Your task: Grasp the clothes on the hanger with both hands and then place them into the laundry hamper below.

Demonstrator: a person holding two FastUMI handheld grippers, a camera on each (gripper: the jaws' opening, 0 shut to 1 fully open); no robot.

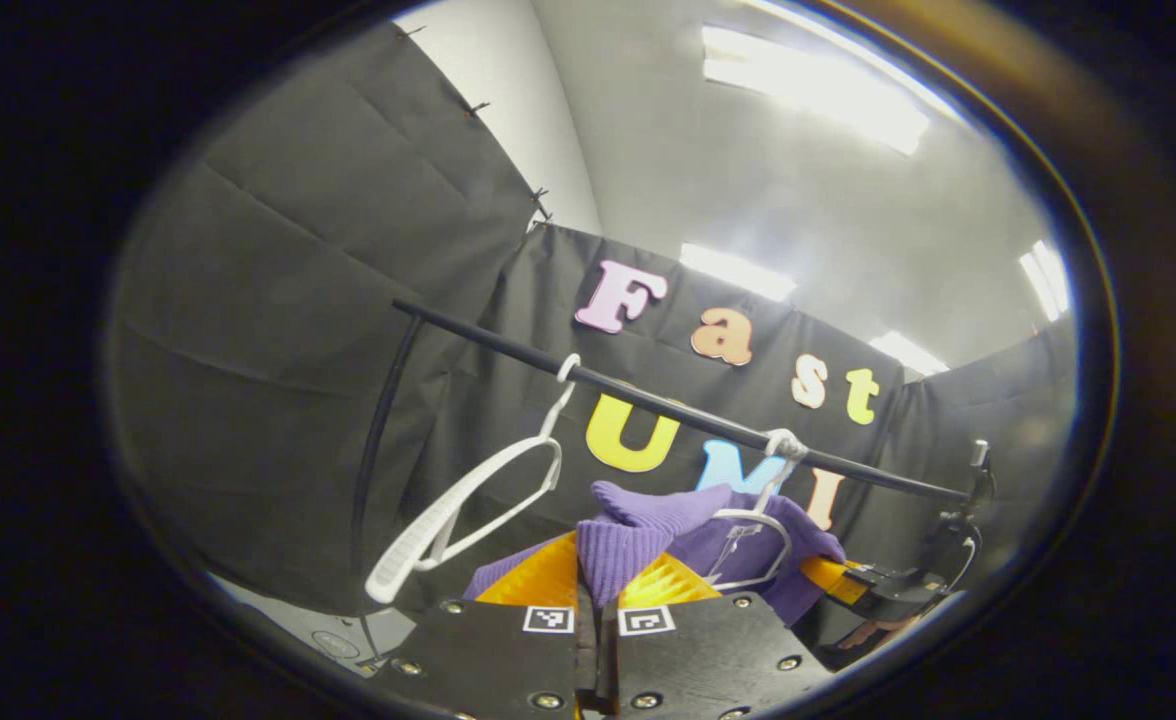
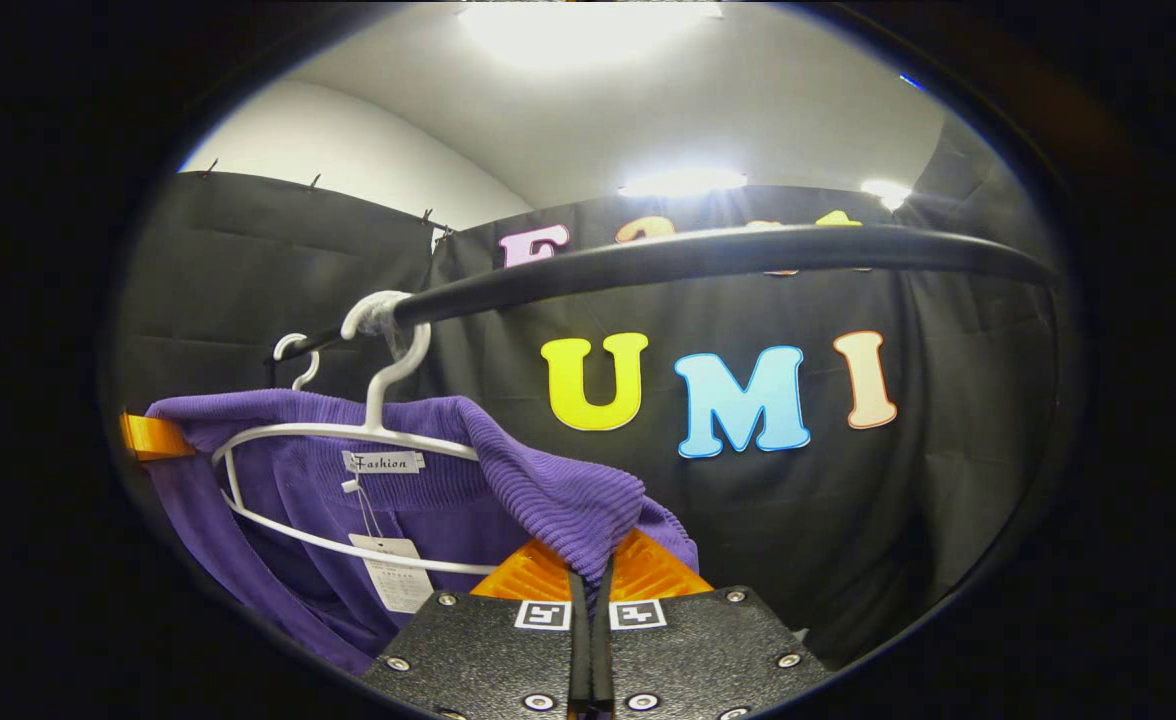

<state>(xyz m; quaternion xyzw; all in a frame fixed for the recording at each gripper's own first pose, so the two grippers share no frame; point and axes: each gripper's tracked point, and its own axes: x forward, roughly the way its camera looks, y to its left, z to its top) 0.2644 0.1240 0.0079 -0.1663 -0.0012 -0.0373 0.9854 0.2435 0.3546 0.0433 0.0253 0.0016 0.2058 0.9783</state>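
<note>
While the purple sweater [image 2: 428, 490] hangs on a white hanger [image 2: 348, 440] from the black rail [image 2: 708, 255], 1 shoulder of it is pinched between the closed fingers of the right gripper [image 2: 588, 580]. The other shoulder [image 1: 628, 540] is clamped by the left gripper [image 1: 598, 590], its jaws narrow. 1 bare hanger [image 1: 468, 500] is hung nearer the rail's left end.

- Your purple ribbed garment [image 2: 548, 490] drapes over a white hanger [image 2: 348, 440] hooked on the black rail [image 2: 708, 255].
- A paper tag [image 2: 393, 570] dangles inside its neckline.
</note>
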